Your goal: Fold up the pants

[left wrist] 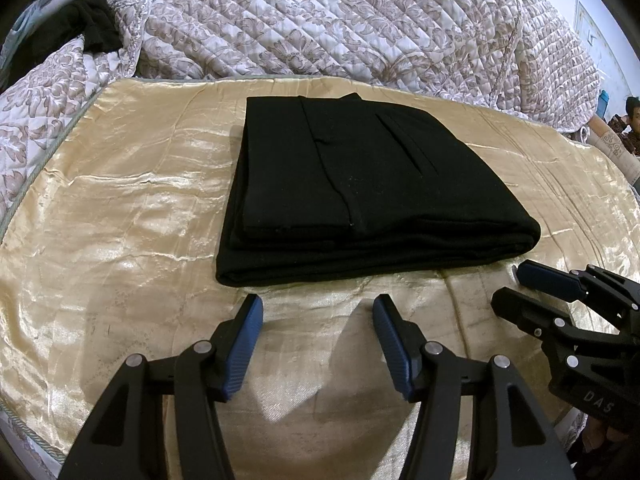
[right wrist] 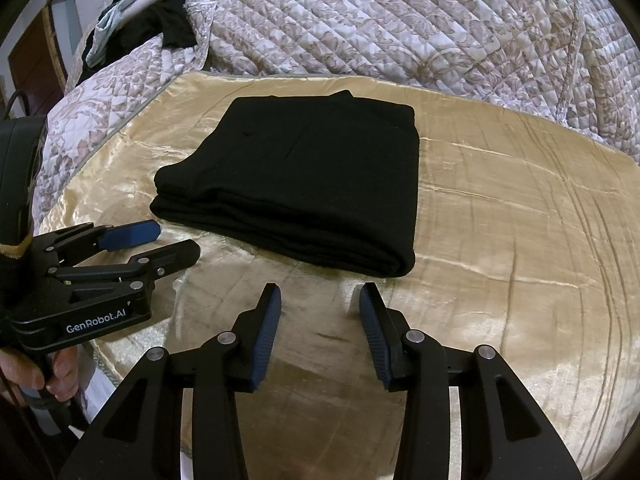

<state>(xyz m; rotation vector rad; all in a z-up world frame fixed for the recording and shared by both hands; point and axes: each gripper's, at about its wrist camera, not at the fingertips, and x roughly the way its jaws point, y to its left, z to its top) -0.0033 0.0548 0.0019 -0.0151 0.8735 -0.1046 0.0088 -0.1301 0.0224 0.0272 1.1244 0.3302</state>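
Observation:
The black pants lie folded into a thick rectangular stack on a gold satin cover. My left gripper hovers just in front of the stack's near edge, open, with only the cover between its blue pads. My right gripper stands beside it off the stack's near right corner. In the right wrist view the pants sit ahead and slightly left; the right gripper is open and empty just short of the fold. The left gripper comes in from the left, apart from the cloth.
A quilted floral bedspread is bunched along the back of the cover. Dark clothes lie heaped at the far left. A person sits at the far right edge. A hand grips the left gripper's handle. The cover stretches away right of the pants.

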